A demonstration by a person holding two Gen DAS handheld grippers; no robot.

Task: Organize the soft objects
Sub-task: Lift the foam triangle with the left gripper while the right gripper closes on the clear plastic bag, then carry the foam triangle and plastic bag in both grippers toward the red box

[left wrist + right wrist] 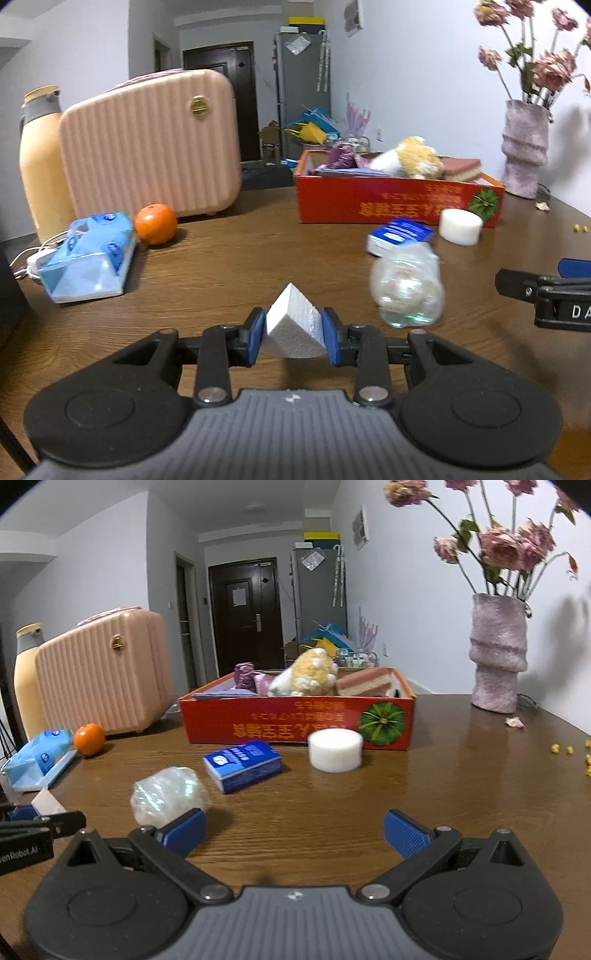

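A white foam block (291, 325) is pinched between the blue pads of the left gripper (292, 334) at the lower centre of the left wrist view, tilted on one corner and apparently lifted clear of the wooden table (229, 258). The right gripper (294, 830) is seen in its own view with the fingers spread wide and nothing between them, low in the frame. The red cardboard box (295, 722), at the centre of the right wrist view, already holds a yellow plush toy (308, 674), a pink sponge (364, 686) and some purple cloth items. Outside the box, a crumpled clear plastic bag (166, 797) lies just ahead of the right gripper's left finger, a blue tissue packet (243, 770) lies beyond it, and a white foam disc (335, 749) sits just in front of the box wall. The step in hand is judged to be the carrying of the foam block toward the box. For the next move, the block would need to be brought forward and to the right over the box rim and released inside, while the plastic bag could be taken by the free gripper. Light squeezing is advised, since foam dents easily.
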